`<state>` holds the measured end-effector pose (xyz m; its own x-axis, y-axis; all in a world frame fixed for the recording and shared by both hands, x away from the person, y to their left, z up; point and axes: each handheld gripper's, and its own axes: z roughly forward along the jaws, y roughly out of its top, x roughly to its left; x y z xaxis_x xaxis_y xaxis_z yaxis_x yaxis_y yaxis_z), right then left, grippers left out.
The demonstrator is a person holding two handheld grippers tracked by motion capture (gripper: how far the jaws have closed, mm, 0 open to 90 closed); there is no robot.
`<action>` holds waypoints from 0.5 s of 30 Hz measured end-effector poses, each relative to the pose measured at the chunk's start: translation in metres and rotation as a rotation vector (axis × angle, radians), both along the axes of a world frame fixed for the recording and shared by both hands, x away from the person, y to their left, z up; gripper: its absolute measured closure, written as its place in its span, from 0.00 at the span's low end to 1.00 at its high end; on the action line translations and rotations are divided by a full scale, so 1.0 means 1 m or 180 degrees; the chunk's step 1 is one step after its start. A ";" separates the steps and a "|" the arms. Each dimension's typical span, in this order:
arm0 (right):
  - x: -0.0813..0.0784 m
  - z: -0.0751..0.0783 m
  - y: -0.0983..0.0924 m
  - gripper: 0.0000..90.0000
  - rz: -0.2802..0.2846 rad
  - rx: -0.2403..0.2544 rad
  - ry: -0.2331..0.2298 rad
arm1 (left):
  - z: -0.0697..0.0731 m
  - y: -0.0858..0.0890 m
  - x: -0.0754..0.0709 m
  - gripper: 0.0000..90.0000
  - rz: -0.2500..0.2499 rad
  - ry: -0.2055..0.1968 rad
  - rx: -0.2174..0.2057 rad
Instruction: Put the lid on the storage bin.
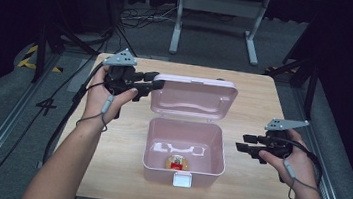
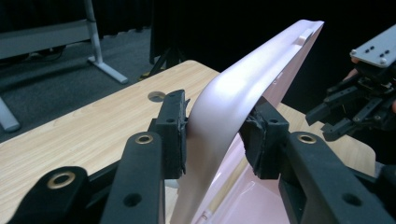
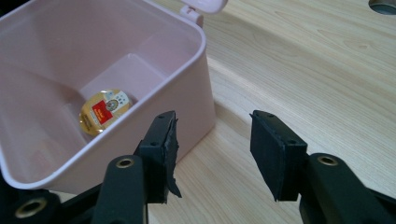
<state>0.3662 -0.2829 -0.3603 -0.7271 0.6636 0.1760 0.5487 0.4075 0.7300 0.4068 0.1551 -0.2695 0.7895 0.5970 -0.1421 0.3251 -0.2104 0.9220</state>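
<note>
on the wooden table (image 1: 108,147), roughly centre, sits the pink box (image 1: 184,153), open, its lid (image 1: 194,97) standing up at the back edge. inside on the floor of the box lies a small round gold tin (image 1: 178,163) with a red label, toward the front wall; white latch (image 1: 184,181) hangs off the front.

left gripper (image 1: 157,83) is at the lid's left end, jaws straddling the lid edge. in the left gripper view the left pad (image 2: 176,135) looks in contact with the lid's outer curve, the other pad (image 2: 257,140) sits right at the inner face; can't tell if it's actually pressing. lid blocks that camera's look into the box.

right gripper (image 1: 241,141) hangs beside the box's right wall, apart from it, jaws moderately open, nothing between them but bare table. box wall stands between its jaws and the tin.

behind the table: a grey desk frame (image 1: 219,19), loose cables (image 1: 138,17) on the floor, and yellow-black tape (image 1: 31,58) at left.
</note>
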 end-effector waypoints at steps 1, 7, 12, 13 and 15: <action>-0.001 0.001 0.000 0.60 0.0007 0.0012 -0.0005 | 0.000 0.000 -0.002 0.68 -0.0020 -0.0011 0.0007; -0.004 0.006 0.002 0.71 0.0064 0.0115 0.0038 | -0.004 0.001 -0.014 0.65 -0.0104 -0.0044 0.0041; -0.006 0.008 0.004 0.76 0.0176 0.0152 0.0060 | -0.006 0.003 -0.021 0.62 -0.0270 -0.0130 0.0125; -0.006 0.009 0.004 0.77 0.0192 0.0161 0.0061 | -0.006 0.003 -0.022 0.62 -0.0289 -0.0150 0.0144; -0.007 0.010 0.004 0.78 0.0220 0.0179 0.0045 | -0.007 0.003 -0.025 0.61 -0.0333 -0.0174 0.0156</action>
